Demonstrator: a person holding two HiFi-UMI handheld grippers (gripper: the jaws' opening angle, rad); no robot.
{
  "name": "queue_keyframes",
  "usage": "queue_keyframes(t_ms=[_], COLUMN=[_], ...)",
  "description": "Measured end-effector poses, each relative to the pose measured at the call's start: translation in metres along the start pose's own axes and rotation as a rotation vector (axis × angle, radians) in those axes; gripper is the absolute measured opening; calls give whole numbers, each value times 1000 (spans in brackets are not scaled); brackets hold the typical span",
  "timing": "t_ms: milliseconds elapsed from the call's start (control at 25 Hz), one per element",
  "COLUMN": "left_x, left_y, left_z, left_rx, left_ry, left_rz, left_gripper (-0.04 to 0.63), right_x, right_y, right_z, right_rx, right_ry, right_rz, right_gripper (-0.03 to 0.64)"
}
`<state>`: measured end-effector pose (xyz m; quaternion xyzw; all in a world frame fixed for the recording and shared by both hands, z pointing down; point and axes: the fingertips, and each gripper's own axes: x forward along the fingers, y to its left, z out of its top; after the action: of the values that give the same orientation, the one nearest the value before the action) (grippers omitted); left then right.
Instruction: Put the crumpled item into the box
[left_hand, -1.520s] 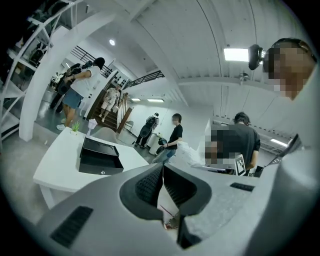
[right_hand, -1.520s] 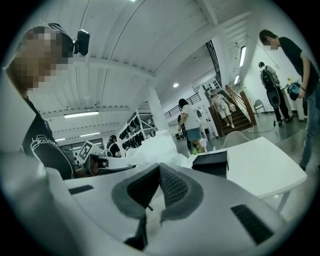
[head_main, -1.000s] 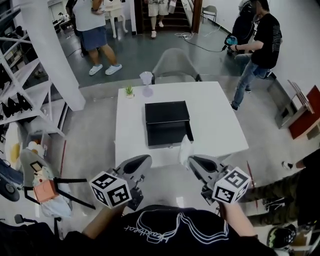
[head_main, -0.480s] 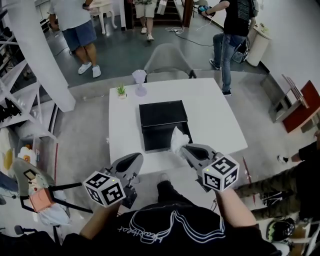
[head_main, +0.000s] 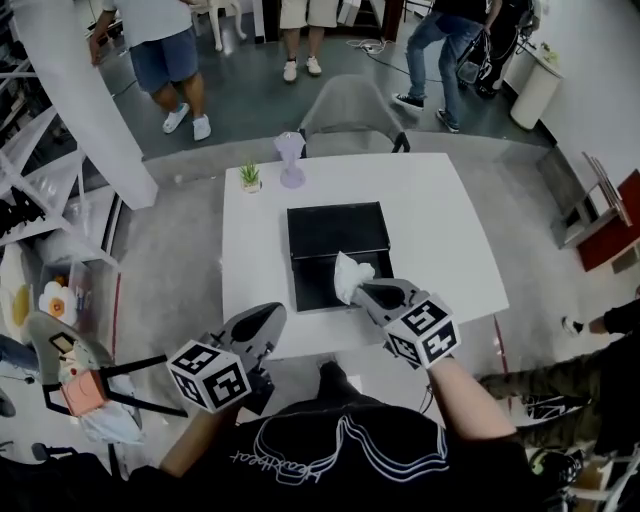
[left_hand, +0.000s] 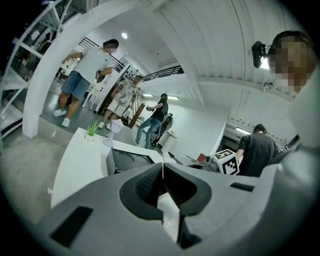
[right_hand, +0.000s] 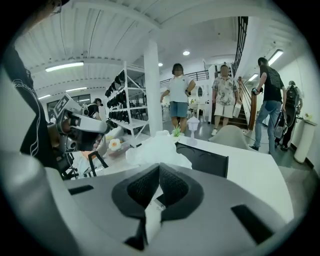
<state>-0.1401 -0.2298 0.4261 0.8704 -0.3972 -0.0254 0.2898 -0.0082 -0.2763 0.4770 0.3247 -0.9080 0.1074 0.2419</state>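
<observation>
Head view: the white table (head_main: 440, 240) carried a black box (head_main: 335, 228) at its centre, with a small potted plant (head_main: 250, 177) and a purple glass (head_main: 291, 158) at the far edge. The right gripper (head_main: 365, 292) held the crumpled white paper (head_main: 350, 275) over the box's near right part. The left gripper (head_main: 262, 318) hung off the table's near left edge. Left gripper view: the left gripper (left_hand: 162, 172) had its jaws closed together with nothing between them; the box (left_hand: 131, 160) lay ahead. Right gripper view: the right gripper (right_hand: 159, 172) was clamped on the crumpled white paper (right_hand: 157, 150), with the box (right_hand: 207, 159) just beyond to the right.
</observation>
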Motion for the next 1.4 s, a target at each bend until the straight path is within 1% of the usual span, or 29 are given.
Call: queue_keyframes(t_ms=[200, 400, 600, 720, 880, 1120, 1280, 1400], left_x=[9, 15, 18, 19, 14, 7, 6, 4], left_y=[25, 37, 46, 45, 51, 63, 66, 68], left_z=[13, 24, 25, 27, 30, 28, 29, 29], left_rx=[-36, -63, -64, -58, -57, -73, -71, -71], left_ry=[-24, -40, -40, -41, -50, -63, -69, -73], left_rz=[55, 78, 94, 99, 117, 146, 154, 159], left_gripper=[8, 8, 8, 8, 8, 8, 8, 8], right_x=[33, 55, 75, 86, 98, 110, 115, 115], right_y=[-18, -28, -35, -37, -41, -41, -41, -41], right_z=[-14, -30, -54, -69, -87, -104, -110, -111], right_rx=[-39, -119, -175, -181, -188, -217, -236, -230], right_ry=[103, 200, 288, 334, 422, 531, 575, 585], right_rz=[38, 62, 78, 93, 98, 101, 113, 114], right_gripper=[5, 5, 5, 5, 6, 6, 14, 28])
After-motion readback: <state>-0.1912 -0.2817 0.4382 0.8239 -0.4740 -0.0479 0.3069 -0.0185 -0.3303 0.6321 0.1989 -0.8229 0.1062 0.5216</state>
